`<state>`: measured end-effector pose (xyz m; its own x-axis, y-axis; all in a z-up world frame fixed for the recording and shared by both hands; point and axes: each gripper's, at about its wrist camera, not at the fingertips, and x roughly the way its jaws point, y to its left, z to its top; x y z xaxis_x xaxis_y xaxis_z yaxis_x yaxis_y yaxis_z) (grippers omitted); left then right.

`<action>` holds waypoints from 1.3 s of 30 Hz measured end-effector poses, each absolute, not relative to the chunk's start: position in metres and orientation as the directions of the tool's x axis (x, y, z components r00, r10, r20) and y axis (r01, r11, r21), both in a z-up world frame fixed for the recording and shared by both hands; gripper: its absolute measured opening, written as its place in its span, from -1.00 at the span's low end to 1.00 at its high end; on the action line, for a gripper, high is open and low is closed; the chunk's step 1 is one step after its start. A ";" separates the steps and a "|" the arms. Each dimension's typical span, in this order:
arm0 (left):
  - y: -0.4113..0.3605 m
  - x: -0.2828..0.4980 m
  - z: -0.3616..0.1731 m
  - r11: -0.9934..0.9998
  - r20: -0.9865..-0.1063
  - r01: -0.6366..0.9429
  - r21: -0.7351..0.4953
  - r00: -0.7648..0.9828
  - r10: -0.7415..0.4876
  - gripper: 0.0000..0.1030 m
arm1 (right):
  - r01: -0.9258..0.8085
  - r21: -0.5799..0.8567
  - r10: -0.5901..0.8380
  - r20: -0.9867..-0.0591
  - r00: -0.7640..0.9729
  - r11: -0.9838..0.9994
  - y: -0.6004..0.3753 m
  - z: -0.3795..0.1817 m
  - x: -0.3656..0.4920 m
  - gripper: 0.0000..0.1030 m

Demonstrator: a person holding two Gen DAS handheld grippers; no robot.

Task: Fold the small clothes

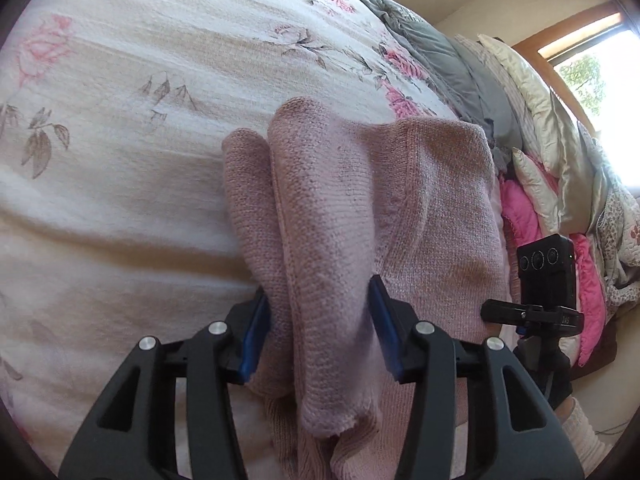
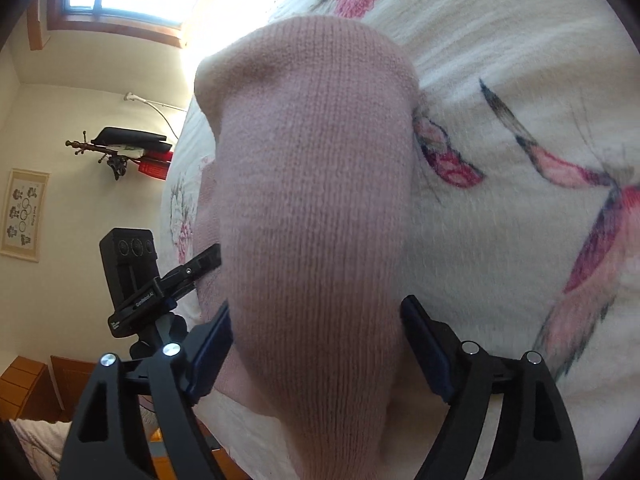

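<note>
Currently the left gripper (image 1: pixel 320 324) is holding a bunched fold of a pink knit garment (image 1: pixel 360 200); its blue-padded fingers (image 1: pixel 252 336) are pressing in on the cloth from both sides, clamped on it. The garment is lying over a bed (image 1: pixel 120 160) covered in a cream bedspread with a pink rose print, and part of the knit is spreading flat on the bedspread to the right of the gripped fold.

Right wrist view: the right gripper (image 2: pixel 316 340) is gripping the same pink knit garment (image 2: pixel 312 180), which is filling the space between its fingers (image 2: pixel 424 344) and bulging forward towards the lens. The knit is touching both pads, so the fingers are reading as clamped on the cloth, though set fairly wide.

Containers: none visible in either view.

Writing: a black camera unit (image 2: pixel 128 272) on a clamp is showing at the left of the right wrist view; small white lettering on the clamp bar is too small to read with confidence. A framed picture (image 2: pixel 24 214) on the wall is carrying marks I cannot read.

Beyond the bed in the left view, a heap of grey, cream and bright pink bedding (image 1: pixel 540 168) is lying beside a window (image 1: pixel 592 60).
</note>
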<state>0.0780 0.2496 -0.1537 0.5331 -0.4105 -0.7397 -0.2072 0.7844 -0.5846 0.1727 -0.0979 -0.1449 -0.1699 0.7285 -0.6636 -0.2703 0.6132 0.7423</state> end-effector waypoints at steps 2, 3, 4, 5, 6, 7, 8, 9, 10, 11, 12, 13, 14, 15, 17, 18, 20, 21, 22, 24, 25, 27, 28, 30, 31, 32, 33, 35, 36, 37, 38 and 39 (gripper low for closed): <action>0.245 0.063 -0.141 0.818 -0.759 -0.205 -0.537 0.540 -0.363 -0.08 | -0.257 0.747 0.733 -0.659 -0.169 0.613 -0.109 -0.144 0.157 0.64; 0.242 0.055 -0.136 0.829 -0.768 -0.204 -0.520 0.537 -0.349 -0.08 | -0.253 0.745 0.729 -0.662 -0.172 0.617 -0.112 -0.144 0.150 0.64; 0.238 0.046 -0.132 0.831 -0.767 -0.201 -0.518 0.538 -0.348 -0.06 | -0.248 0.744 0.727 -0.664 -0.175 0.621 -0.118 -0.147 0.142 0.64; 0.233 0.037 -0.131 0.828 -0.763 -0.197 -0.525 0.540 -0.355 -0.04 | -0.241 0.742 0.722 -0.668 -0.180 0.626 -0.122 -0.149 0.133 0.64; 0.230 0.030 -0.130 0.822 -0.758 -0.194 -0.535 0.539 -0.366 0.01 | -0.241 0.736 0.717 -0.674 -0.179 0.632 -0.122 -0.149 0.126 0.64; 0.225 0.022 -0.131 0.822 -0.758 -0.193 -0.536 0.538 -0.369 0.06 | -0.241 0.733 0.715 -0.677 -0.175 0.636 -0.120 -0.149 0.119 0.64; 0.221 0.017 -0.133 0.822 -0.760 -0.193 -0.535 0.535 -0.369 0.08 | -0.236 0.737 0.719 -0.673 -0.174 0.633 -0.118 -0.149 0.113 0.64; 0.216 0.013 -0.136 0.823 -0.764 -0.193 -0.534 0.528 -0.371 0.08 | -0.230 0.742 0.724 -0.668 -0.173 0.630 -0.117 -0.150 0.108 0.64; 0.209 0.012 -0.139 0.827 -0.771 -0.197 -0.527 0.521 -0.367 0.08 | -0.226 0.746 0.729 -0.664 -0.169 0.627 -0.117 -0.152 0.105 0.64; 0.207 0.009 -0.144 0.831 -0.779 -0.205 -0.518 0.513 -0.359 0.08 | -0.222 0.747 0.730 -0.663 -0.167 0.627 -0.110 -0.152 0.104 0.63; 0.205 0.008 -0.149 0.830 -0.787 -0.214 -0.514 0.503 -0.358 0.08 | -0.219 0.744 0.727 -0.666 -0.167 0.631 -0.108 -0.155 0.103 0.61; 0.204 0.006 -0.155 0.827 -0.792 -0.223 -0.516 0.492 -0.361 0.07 | -0.222 0.737 0.721 -0.673 -0.165 0.638 -0.104 -0.157 0.103 0.57; 0.204 0.006 -0.159 0.830 -0.801 -0.234 -0.507 0.483 -0.353 0.07 | -0.229 0.731 0.715 -0.680 -0.163 0.643 -0.102 -0.157 0.103 0.43; 0.204 0.006 -0.163 0.841 -0.816 -0.245 -0.483 0.473 -0.331 0.06 | -0.235 0.731 0.714 -0.680 -0.169 0.641 -0.100 -0.157 0.103 0.26; 0.205 0.006 -0.166 0.850 -0.829 -0.255 -0.461 0.465 -0.310 0.06 | -0.251 0.722 0.703 -0.689 -0.176 0.645 -0.096 -0.154 0.106 -0.11; 0.206 0.006 -0.166 0.854 -0.835 -0.260 -0.451 0.461 -0.301 0.06 | -0.271 0.704 0.688 -0.706 -0.170 0.656 -0.092 -0.150 0.105 -0.17; 0.207 0.006 -0.167 0.867 -0.848 -0.266 -0.422 0.453 -0.274 0.09 | -0.293 0.686 0.674 -0.722 -0.158 0.666 -0.098 -0.144 0.103 -0.31; 0.207 0.007 -0.167 0.873 -0.854 -0.265 -0.410 0.448 -0.265 0.09 | -0.302 0.679 0.670 -0.727 -0.151 0.669 -0.097 -0.139 0.100 -0.34; 0.206 0.006 -0.167 0.878 -0.858 -0.264 -0.400 0.445 -0.257 0.10 | -0.312 0.667 0.661 -0.737 -0.142 0.676 -0.096 -0.135 0.099 -0.37; 0.205 0.006 -0.167 0.883 -0.862 -0.263 -0.389 0.440 -0.249 0.11 | -0.328 0.648 0.648 -0.751 -0.127 0.687 -0.096 -0.129 0.096 -0.40; 0.204 0.006 -0.168 0.886 -0.866 -0.263 -0.383 0.435 -0.245 0.13 | -0.331 0.639 0.639 -0.759 -0.123 0.695 -0.100 -0.131 0.096 -0.41; 0.206 0.007 -0.174 0.885 -0.871 -0.265 -0.383 0.422 -0.251 0.14 | -0.325 0.623 0.621 -0.774 -0.124 0.711 -0.102 -0.137 0.094 -0.41; 0.206 0.008 -0.177 0.884 -0.872 -0.267 -0.384 0.419 -0.253 0.16 | -0.315 0.619 0.614 -0.779 -0.128 0.719 -0.097 -0.141 0.095 -0.41; 0.206 0.009 -0.182 0.885 -0.873 -0.263 -0.384 0.417 -0.255 0.18 | -0.283 0.624 0.613 -0.778 -0.135 0.729 -0.096 -0.152 0.096 -0.40; 0.206 0.009 -0.181 0.887 -0.873 -0.260 -0.381 0.417 -0.253 0.18 | -0.267 0.634 0.622 -0.770 -0.138 0.726 -0.098 -0.155 0.097 -0.38; 0.206 0.009 -0.180 0.890 -0.874 -0.258 -0.376 0.417 -0.249 0.18 | -0.262 0.636 0.625 -0.769 -0.135 0.726 -0.098 -0.155 0.096 -0.37; 0.205 0.009 -0.178 0.893 -0.876 -0.257 -0.370 0.417 -0.243 0.18 | -0.267 0.628 0.619 -0.775 -0.127 0.731 -0.097 -0.152 0.095 -0.33; 0.204 0.008 -0.173 0.900 -0.882 -0.257 -0.353 0.413 -0.228 0.19 | -0.298 0.589 0.589 -0.802 -0.097 0.752 -0.094 -0.140 0.089 -0.07; 0.202 0.009 -0.170 0.902 -0.886 -0.259 -0.347 0.407 -0.223 0.22 | -0.315 0.560 0.566 -0.820 -0.083 0.766 -0.093 -0.136 0.086 0.01; 0.199 0.009 -0.168 0.903 -0.888 -0.258 -0.344 0.402 -0.223 0.23 | -0.325 0.533 0.542 -0.837 -0.069 0.781 -0.092 -0.132 0.084 0.22; 0.198 0.007 -0.166 0.904 -0.889 -0.256 -0.343 0.399 -0.224 0.24 | -0.331 0.513 0.527 -0.848 -0.053 0.792 -0.093 -0.128 0.081 0.39; 0.196 0.006 -0.163 0.905 -0.891 -0.257 -0.339 0.396 -0.222 0.28 | -0.340 0.497 0.517 -0.855 -0.036 0.798 -0.092 -0.123 0.078 0.41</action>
<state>0.0065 0.1964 -0.1627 0.3957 -0.2217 -0.8912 -0.2569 0.9049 -0.3392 0.0782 -0.0915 -0.1229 -0.0358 0.5173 -0.8551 -0.3397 0.7984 0.4972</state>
